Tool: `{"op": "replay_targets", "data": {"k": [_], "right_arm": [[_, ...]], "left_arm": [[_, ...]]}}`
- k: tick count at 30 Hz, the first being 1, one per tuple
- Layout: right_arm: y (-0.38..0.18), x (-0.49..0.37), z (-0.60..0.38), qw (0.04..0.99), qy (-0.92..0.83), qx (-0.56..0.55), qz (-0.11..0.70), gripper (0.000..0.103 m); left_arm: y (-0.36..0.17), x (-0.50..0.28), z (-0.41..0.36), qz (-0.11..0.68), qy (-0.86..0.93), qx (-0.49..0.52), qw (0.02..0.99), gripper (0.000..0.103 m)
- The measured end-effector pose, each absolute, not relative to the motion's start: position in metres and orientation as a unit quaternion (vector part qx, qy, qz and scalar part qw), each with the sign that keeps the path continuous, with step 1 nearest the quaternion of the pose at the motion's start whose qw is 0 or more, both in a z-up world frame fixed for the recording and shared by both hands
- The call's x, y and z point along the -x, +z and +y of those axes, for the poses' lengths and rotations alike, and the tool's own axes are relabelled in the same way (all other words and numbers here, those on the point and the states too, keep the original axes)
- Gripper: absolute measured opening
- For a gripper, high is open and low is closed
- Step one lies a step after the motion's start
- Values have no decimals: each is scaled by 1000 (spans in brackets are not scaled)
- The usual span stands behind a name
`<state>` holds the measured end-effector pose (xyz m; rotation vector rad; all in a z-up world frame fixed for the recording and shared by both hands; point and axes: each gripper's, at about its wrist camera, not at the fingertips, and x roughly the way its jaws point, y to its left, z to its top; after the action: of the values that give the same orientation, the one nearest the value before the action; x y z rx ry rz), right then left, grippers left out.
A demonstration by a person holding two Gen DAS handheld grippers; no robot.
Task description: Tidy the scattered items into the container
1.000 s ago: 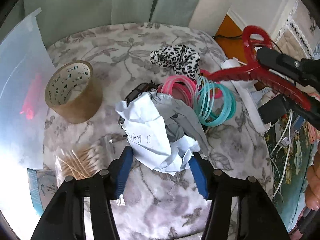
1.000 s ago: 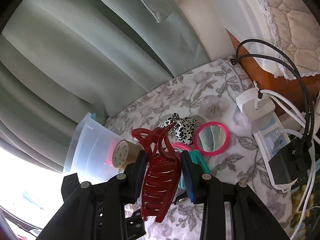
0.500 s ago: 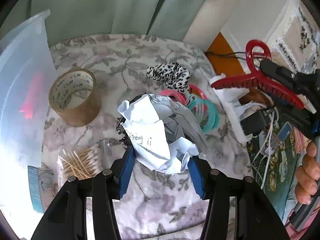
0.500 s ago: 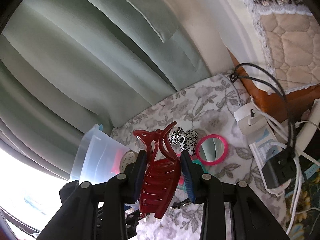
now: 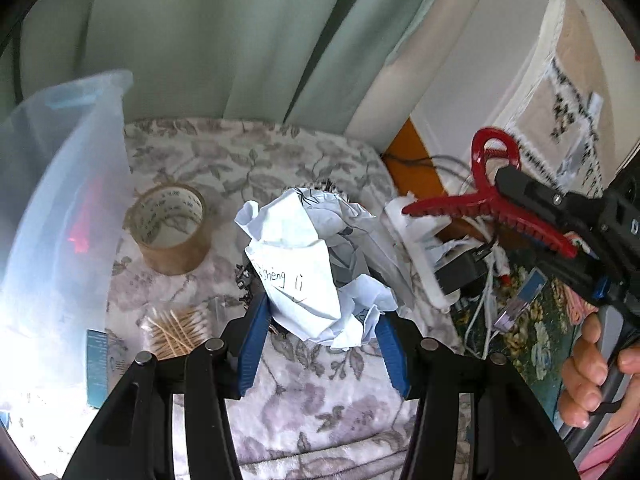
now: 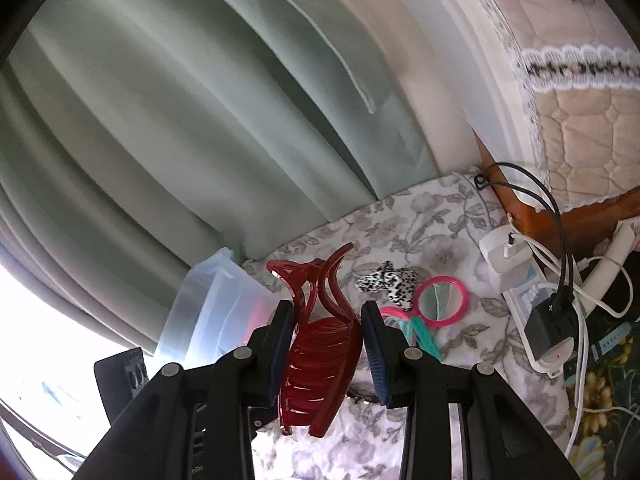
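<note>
Right wrist: red hair claw (image 6: 320, 356) clamped between both fingers (image 6: 280, 344).

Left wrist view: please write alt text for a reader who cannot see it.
The left tongs grip a crumpled paper ball above a floral cloth; a tape roll, cotton swabs and a clear container sit left. At right, the right tongs hold a red hair claw.

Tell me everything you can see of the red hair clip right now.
The red hair clip is a large claw clip of translucent, glossy red plastic, with curved interlocking teeth and two looped handles. It is held off the floral cloth, pinched across its body between the blue pads of the right claw, teeth toward the camera and handles pointing away. In the left wrist view it juts out sideways. Nothing else touches it.
</note>
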<state>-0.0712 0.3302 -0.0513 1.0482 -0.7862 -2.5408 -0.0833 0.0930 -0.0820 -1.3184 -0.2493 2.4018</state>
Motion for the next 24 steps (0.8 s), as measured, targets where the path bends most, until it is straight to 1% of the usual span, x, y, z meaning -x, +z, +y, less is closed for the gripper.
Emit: {"op": "replay_targets", "data": {"k": [12, 24], "right_arm": [[-9, 44, 283, 172, -897, -336, -230, 38], [18, 41, 206, 231, -894, -343, -174, 38]], "left_arm": [[-32, 50, 46, -109, 893, 395, 186, 54], [-17, 31, -23, -154, 909, 357, 148, 54]]}}
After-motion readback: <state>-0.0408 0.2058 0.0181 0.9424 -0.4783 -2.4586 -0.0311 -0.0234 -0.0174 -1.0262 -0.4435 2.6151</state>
